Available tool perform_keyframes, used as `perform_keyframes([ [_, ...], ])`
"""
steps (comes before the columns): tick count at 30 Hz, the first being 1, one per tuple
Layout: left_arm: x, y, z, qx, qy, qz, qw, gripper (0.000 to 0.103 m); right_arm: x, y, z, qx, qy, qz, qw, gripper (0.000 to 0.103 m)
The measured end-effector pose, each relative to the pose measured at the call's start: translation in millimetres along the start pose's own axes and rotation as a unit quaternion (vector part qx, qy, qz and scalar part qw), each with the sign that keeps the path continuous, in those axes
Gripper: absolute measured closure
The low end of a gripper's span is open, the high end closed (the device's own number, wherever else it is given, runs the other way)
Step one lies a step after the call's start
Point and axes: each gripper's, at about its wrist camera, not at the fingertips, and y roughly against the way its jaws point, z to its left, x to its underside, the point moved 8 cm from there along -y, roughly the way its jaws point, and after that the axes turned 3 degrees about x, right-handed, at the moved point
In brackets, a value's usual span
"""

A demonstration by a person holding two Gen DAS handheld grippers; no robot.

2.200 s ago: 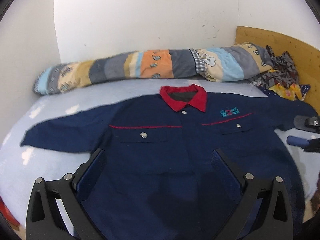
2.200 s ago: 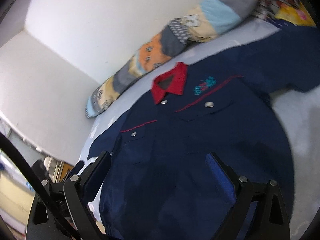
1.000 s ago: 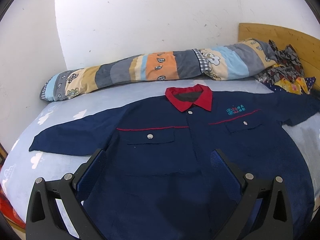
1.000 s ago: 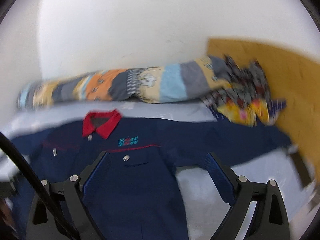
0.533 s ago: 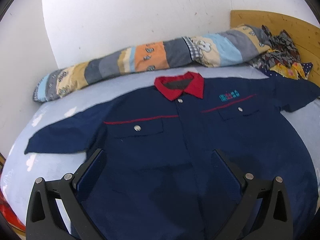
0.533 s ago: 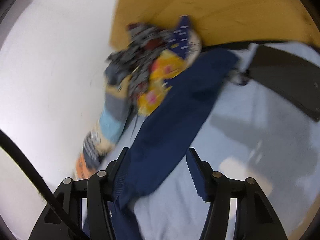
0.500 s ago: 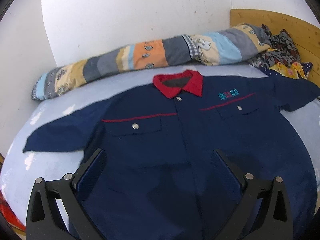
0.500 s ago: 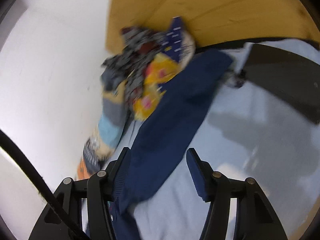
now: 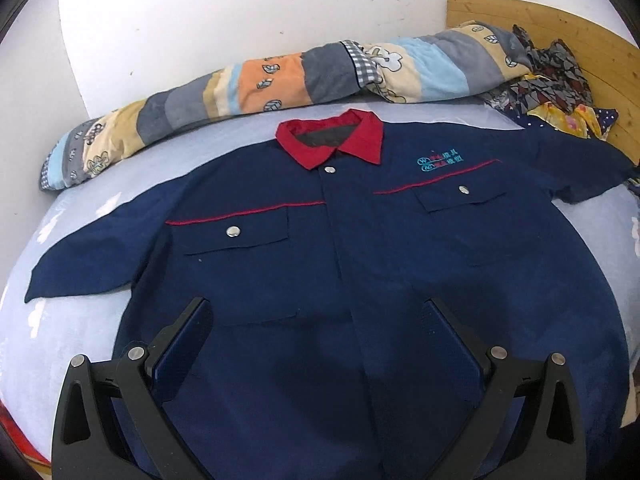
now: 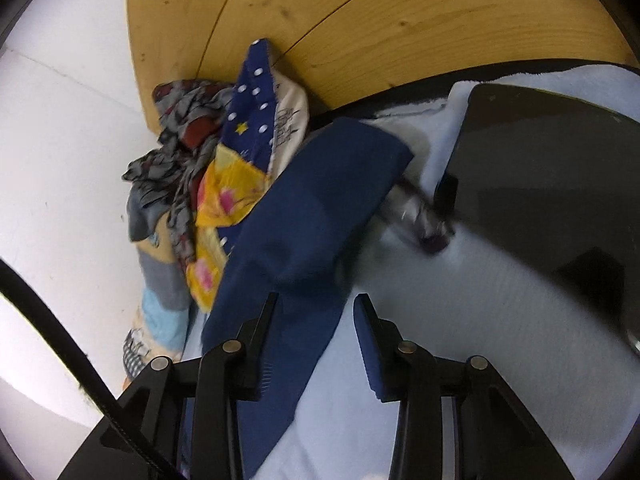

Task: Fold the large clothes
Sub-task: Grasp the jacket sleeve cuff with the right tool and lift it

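Note:
A navy work jacket [image 9: 360, 260] with a red collar [image 9: 332, 140] lies spread face up on a light blue bed sheet [image 9: 80, 320]. My left gripper [image 9: 320, 320] hovers open over the jacket's lower front, with nothing between its fingers. In the right wrist view the jacket's right sleeve [image 10: 312, 216] runs up toward the headboard. My right gripper [image 10: 314, 320] is low over the sleeve's edge and its jaws are closing. The sleeve's edge lies in the gap beside the left finger [image 10: 260, 328]. The pads do not press on it.
A rolled patchwork quilt [image 9: 280, 80] lies along the white wall behind the jacket. A heap of patterned cloth [image 10: 208, 168] sits against the wooden headboard [image 10: 360, 20]. A flat black object [image 10: 540, 184] and a small purple-silver item [image 10: 424, 220] lie right of the sleeve.
My right gripper swung from above the jacket front to the right sleeve by the headboard, rolled over, and its jaws narrowed. The left gripper dipped slightly toward the jacket, still open.

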Motion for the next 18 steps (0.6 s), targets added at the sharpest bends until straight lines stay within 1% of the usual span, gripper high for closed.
perform_keyframes([
  [2, 0.1, -1.2, -2.1, 0.005, 0.001, 0.003, 1.0, 0.0, -10.0, -6.3, -1.3, 0.002, 0.006, -0.016, 1.0, 0.062],
  [4, 0.3, -2.6, -4.1, 0.005, -0.001, 0.004, 1.0, 0.0, -18.3, -13.2, 0.6, -0.017, 0.006, -0.023, 1.0, 0.061],
  [8, 1.4, -7.3, -7.2, 0.003, -0.007, 0.009, 0.9999, 0.0, -27.7, -30.6, 6.6, -0.036, 0.006, -0.015, 0.999, 0.062],
  [9, 2.1, -9.1, -8.0, 0.002, -0.008, 0.012, 0.9999, 0.0, -27.4, -32.7, 8.5, -0.04, 0.007, -0.011, 0.999, 0.065],
  [10, 2.5, -10.2, -8.1, 0.003, -0.009, 0.014, 0.9999, 0.0, -26.8, -32.9, 11.0, -0.043, 0.011, -0.01, 0.999, 0.08],
  [11, 2.6, -10.9, -8.3, 0.003, -0.008, 0.014, 0.9999, 0.0, -26.1, -29.7, 15.4, -0.042, 0.022, -0.015, 0.999, 0.089],
  [12, 2.6, -11.1, -8.1, 0.003, -0.008, 0.014, 0.9999, 0.0, -25.5, -22.8, 20.9, -0.045, 0.032, -0.025, 0.998, 0.09],
  [14, 2.7, -10.2, -8.1, 0.003, -0.008, 0.012, 0.9999, 0.0, -24.6, -8.7, 35.3, -0.065, 0.048, -0.041, 0.996, 0.093],
  [16, 2.0, -7.1, -7.7, 0.002, -0.008, 0.008, 0.9999, 0.0, -25.8, 11.6, 59.5, -0.099, 0.064, -0.057, 0.991, 0.094],
  [18, 1.3, -3.8, -7.3, 0.001, -0.009, 0.003, 1.0, 0.0, -27.2, 27.1, 84.4, -0.125, 0.074, -0.061, 0.987, 0.094],
])
